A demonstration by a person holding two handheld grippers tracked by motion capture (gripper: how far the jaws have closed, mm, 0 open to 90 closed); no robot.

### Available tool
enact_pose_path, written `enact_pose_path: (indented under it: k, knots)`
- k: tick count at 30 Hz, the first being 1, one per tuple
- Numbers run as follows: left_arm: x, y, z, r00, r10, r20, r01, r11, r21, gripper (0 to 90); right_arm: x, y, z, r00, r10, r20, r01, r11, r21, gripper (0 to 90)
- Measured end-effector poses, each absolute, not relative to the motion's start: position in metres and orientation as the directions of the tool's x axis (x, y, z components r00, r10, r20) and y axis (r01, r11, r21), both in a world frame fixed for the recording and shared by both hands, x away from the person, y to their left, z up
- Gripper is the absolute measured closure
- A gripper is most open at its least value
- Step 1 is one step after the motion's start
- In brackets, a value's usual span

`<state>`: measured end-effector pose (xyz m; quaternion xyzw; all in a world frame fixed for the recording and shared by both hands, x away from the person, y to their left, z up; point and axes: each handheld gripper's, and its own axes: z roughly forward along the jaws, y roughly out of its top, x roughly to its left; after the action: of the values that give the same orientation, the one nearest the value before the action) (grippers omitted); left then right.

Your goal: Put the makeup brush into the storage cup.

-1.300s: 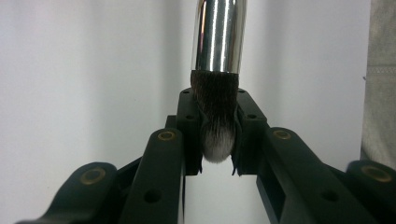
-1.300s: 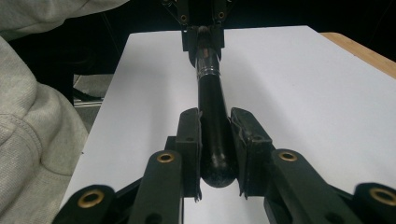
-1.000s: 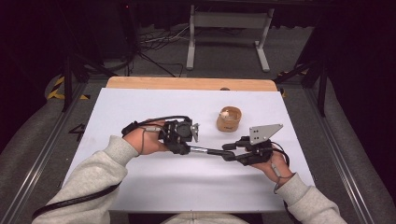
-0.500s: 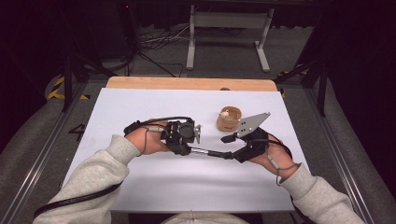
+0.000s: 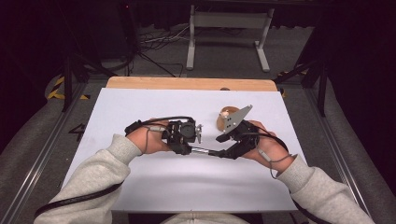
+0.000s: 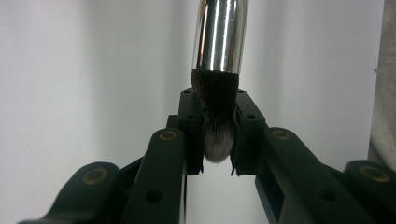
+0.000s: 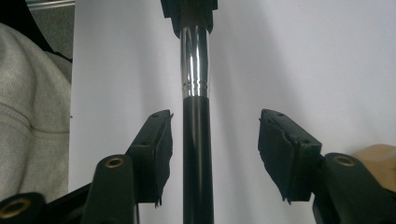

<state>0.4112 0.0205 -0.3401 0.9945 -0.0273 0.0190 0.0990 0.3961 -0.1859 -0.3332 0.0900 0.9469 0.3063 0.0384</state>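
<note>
left claw point(image 6: 217, 140) clamps brush point(image 6: 218, 56) bristles; right claw point(image 7: 215, 144) just opened around handle.

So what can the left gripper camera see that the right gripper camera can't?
The left gripper view shows the brush's dark bristle head pinched between the left gripper pads. The right gripper view shows the black handle running between the right gripper, whose jaws stand apart with a gap on each side, plus a grey sleeve and a tan wooden thing at the edge. Both show the brush's shiny metal collar and the white table.
</note>
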Motion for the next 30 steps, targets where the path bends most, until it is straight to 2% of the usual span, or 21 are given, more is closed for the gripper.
enact_pose_path:
  k: [16, 30]
  knots:
    - [0.413, 0.016, -0.342, 0.997, -0.058, 0.055, -0.067, -0.983, 0.171, 77.6, 0.402, -0.163, -0.333, -0.987, 0.160, -0.020, 0.129, 0.858, 0.496, 44.7]
    - [0.411, 0.013, -0.344, 0.998, -0.054, 0.046, -0.061, -0.985, 0.160, 77.6, 0.404, -0.149, -0.337, -0.987, 0.160, 0.014, 0.151, 0.899, 0.411, 47.0]
